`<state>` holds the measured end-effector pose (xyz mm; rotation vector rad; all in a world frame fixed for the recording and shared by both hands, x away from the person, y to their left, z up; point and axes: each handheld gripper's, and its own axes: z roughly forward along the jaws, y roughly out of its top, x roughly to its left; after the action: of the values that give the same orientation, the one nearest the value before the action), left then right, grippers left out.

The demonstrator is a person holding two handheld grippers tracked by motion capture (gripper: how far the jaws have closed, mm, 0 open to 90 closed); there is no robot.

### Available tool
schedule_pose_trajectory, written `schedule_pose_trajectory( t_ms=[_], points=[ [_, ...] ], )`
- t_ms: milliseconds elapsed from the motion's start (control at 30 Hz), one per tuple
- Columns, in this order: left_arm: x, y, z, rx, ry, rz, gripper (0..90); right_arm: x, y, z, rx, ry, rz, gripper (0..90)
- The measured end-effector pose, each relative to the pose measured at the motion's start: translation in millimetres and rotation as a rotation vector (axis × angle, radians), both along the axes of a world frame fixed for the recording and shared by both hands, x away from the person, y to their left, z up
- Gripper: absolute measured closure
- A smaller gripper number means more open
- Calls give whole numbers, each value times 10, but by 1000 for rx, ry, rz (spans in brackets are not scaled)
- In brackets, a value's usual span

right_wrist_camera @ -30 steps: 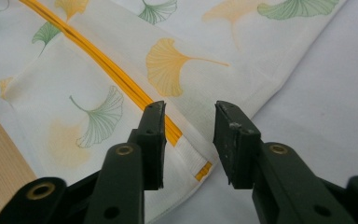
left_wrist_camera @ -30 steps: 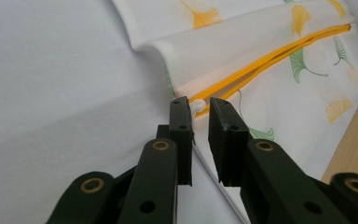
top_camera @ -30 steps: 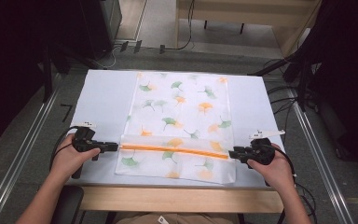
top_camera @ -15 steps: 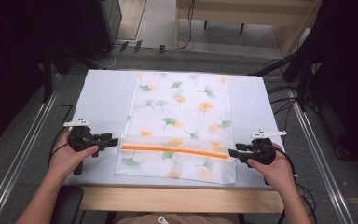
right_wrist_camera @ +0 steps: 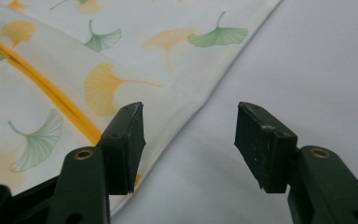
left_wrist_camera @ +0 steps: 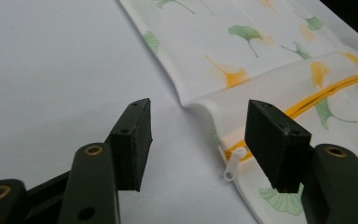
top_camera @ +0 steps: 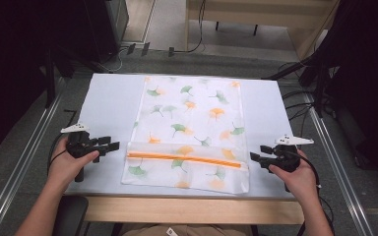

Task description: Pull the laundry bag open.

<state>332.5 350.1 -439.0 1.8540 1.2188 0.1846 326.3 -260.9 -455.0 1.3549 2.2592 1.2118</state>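
Note:
A white cloth cover (top_camera: 192, 118) printed with green and orange ginkgo leaves lies flat along the middle of the table. Its near end is folded over, with an orange zipper (top_camera: 184, 160) running across it. My left gripper (top_camera: 114, 145) rests just off the cover's left edge. Its jaws have just been opening and stand open with nothing between them. In the left gripper view (left_wrist_camera: 198, 112) the white zipper pull (left_wrist_camera: 230, 168) lies just beyond the right jaw. My right gripper (top_camera: 254, 156) sits off the right edge. Its jaws have also just been opening and hold nothing (right_wrist_camera: 191, 114), the cover's edge (right_wrist_camera: 200, 100) lying beyond them.
The pale table top (top_camera: 108, 98) has bare room on both sides of the cover. A wooden strip (top_camera: 192, 210) forms its near edge. Metal rails (top_camera: 24, 162) run along both sides, cables (top_camera: 295, 105) lie at the right, and dark furniture stands behind.
Both grippers' jaws have spread apart and come off the cover's side edges. The left one has drawn a little to the left, the right one a little to the right. The cover lies still.

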Motion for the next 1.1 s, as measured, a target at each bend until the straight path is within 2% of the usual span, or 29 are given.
schedule_pose_trajectory(
  t_ms=[200, 400, 467, 1100],
  points=[
    [16, 77, -30, 15, 3, 24, 414, 31, -150, -60, -10, -17, -50, 431],
    [30, 109, -38, 16, -20, 39, 411, 59, -253, -113, -13, -19, -82, 413],
    [39, 117, -47, 26, -38, 46, 413, 61, -271, -115, -13, -15, -93, 411],
    [61, 124, -86, 52, -12, 39, 409, 73, -252, -140, -17, -3, -85, 400]
  ],
)
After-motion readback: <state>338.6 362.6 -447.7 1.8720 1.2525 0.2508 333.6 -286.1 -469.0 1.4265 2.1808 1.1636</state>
